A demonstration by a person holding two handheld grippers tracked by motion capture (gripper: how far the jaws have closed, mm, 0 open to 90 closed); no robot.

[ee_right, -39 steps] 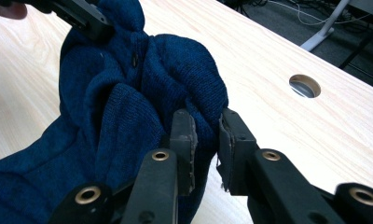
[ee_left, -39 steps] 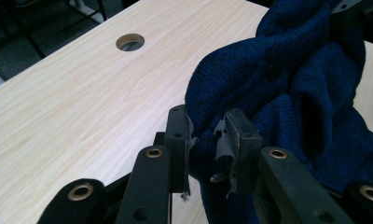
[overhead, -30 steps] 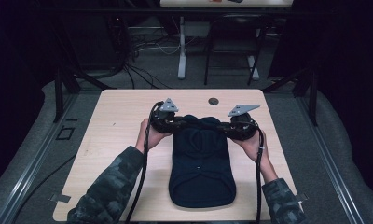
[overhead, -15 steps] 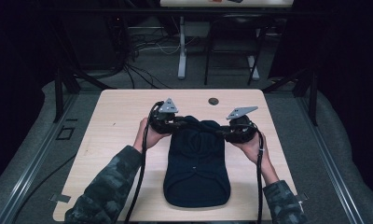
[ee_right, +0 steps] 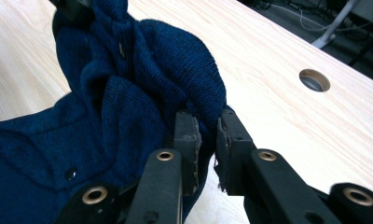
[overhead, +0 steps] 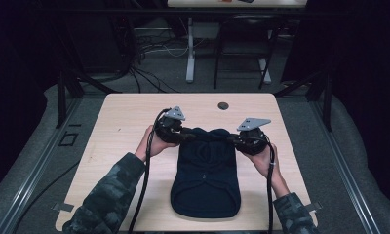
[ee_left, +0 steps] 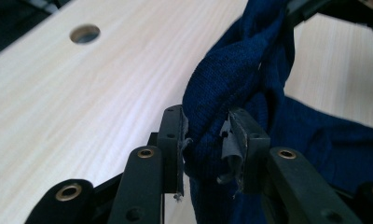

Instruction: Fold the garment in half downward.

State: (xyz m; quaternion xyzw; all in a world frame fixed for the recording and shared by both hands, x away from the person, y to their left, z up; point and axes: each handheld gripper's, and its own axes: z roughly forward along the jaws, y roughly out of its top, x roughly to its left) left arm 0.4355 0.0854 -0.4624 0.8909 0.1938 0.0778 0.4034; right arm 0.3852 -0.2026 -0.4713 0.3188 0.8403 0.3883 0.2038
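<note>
A dark blue knitted garment [overhead: 205, 175] lies along the middle of the wooden table [overhead: 125, 122], its far end lifted and bunched. My left gripper [overhead: 183, 134] is shut on the garment's far left corner; the left gripper view has the blue knit [ee_left: 231, 84] pinched between the black jaws of the left gripper [ee_left: 207, 140]. My right gripper [overhead: 232, 139] is shut on the far right corner, and the right gripper view has a fold of knit [ee_right: 175, 79] caught in the right gripper [ee_right: 207, 135]. A small snap button [ee_right: 71, 173] sits on the cloth.
A round cable hole [overhead: 223, 105] is in the table's far edge, just beyond the garment. Black cables [overhead: 145, 180] trail from both grippers toward the near edge. Table legs and cords stand on the floor behind the table.
Both grippers have pulled the garment's far end toward the near side of the table and slightly left, and the cloth now lies farther down the tabletop.
</note>
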